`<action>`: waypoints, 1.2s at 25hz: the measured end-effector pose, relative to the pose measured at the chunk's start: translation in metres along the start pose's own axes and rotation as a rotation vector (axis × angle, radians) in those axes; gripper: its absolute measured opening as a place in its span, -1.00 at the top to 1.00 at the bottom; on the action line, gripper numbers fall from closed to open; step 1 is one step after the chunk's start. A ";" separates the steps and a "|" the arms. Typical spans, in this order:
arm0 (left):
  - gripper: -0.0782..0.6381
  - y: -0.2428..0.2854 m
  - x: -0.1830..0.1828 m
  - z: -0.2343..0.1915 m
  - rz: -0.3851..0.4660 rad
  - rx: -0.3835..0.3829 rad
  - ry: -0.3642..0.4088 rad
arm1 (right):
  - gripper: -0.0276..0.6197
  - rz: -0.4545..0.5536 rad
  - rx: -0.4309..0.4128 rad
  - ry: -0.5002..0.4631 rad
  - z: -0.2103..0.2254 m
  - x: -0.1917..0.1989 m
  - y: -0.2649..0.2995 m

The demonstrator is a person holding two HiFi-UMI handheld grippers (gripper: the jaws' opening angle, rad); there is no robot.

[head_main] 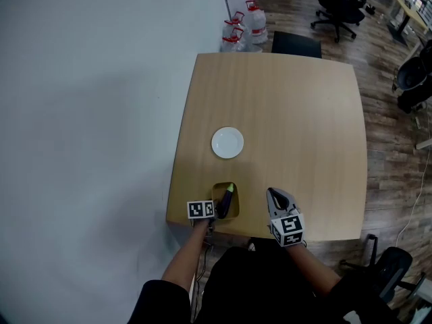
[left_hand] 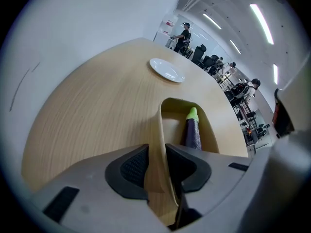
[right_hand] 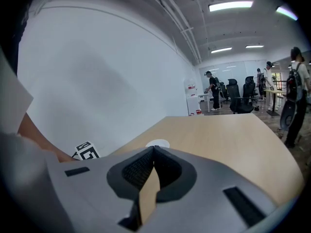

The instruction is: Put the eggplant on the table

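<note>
Left tool (left_hand: 156,166) clamped on the near wall of the tan tray (left_hand: 160,125). Eggplant (left_hand: 192,130) lies inside the tray, green tip pointing away. Right tool (right_hand: 153,152) just right of the tray, closed, nothing held. White plate (head_main: 227,142) beyond the tray on the desk (head_main: 297,127).

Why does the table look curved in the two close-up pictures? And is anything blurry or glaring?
Left gripper view: the wide-angle lens bows the table edge, corners go black. Right gripper view: same bowing; ceiling lights glare white. Head view: table edges only mildly curved, light even, soft shadows.
</note>
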State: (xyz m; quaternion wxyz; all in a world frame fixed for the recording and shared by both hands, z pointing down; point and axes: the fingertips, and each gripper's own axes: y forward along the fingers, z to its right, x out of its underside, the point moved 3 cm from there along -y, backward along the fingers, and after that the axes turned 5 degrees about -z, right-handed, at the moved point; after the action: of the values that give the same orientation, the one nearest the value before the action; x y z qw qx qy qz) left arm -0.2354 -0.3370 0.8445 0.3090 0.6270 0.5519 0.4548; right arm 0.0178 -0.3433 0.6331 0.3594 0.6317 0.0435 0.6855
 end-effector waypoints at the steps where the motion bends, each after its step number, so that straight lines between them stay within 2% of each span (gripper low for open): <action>1: 0.54 -0.002 -0.002 0.000 0.008 0.000 -0.005 | 0.73 0.006 0.003 -0.004 0.001 -0.001 -0.002; 7: 0.52 -0.039 0.004 0.013 0.096 0.006 -0.016 | 0.73 0.032 0.031 -0.017 0.002 0.009 -0.033; 13: 0.52 -0.096 0.015 0.055 0.240 0.065 -0.014 | 0.73 0.063 0.037 -0.026 -0.012 0.019 -0.077; 16: 0.52 -0.132 0.033 0.089 0.327 0.107 -0.006 | 0.73 0.067 0.035 0.005 -0.026 0.032 -0.105; 20: 0.52 -0.171 0.062 0.135 0.421 0.151 0.058 | 0.73 0.088 0.043 0.017 -0.046 0.041 -0.145; 26: 0.52 -0.211 0.104 0.185 0.545 0.206 0.150 | 0.73 0.088 0.069 -0.027 -0.066 0.063 -0.199; 30: 0.52 -0.242 0.133 0.214 0.660 0.267 0.121 | 0.73 0.082 0.102 -0.037 -0.074 0.071 -0.237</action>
State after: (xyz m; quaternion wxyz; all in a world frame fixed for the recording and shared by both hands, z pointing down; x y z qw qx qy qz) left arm -0.1423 -0.1351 0.5752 0.0277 0.7782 0.3918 0.4901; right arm 0.0587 -0.1004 0.5565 0.2994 0.6628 0.0458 0.6848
